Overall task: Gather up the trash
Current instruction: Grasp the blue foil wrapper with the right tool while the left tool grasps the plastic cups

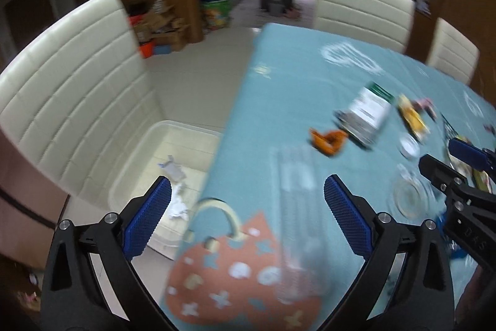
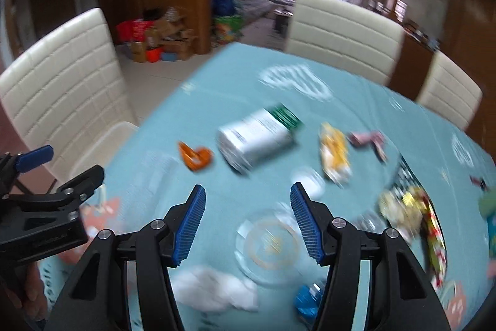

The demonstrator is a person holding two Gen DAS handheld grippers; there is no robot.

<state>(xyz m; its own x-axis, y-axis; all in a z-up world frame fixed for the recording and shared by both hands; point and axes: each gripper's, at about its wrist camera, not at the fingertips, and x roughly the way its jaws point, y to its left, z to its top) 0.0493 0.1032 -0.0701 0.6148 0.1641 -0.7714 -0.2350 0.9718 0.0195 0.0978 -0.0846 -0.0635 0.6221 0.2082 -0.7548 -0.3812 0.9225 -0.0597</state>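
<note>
Trash: orange peel (image 2: 196, 158), carton (image 2: 257, 138), wrappers mid-table. Bin (image 1: 161, 163) on chair past table edge (image 1: 229, 129). Left gripper (image 1: 248, 207) wide open, right gripper (image 2: 248, 216) part open, both empty.

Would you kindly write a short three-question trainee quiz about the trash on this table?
1. True or false: the white bin sits on the table.
2. Which lies nearer the green-capped bottle: A) orange peel B) blue wrapper?
3. Is anything held between the pads of the left hand-held gripper or the right hand-held gripper?

Key: 1 false, it sits on the chair seat beside the table. 2 A. 3 No, both are open and empty.
</note>
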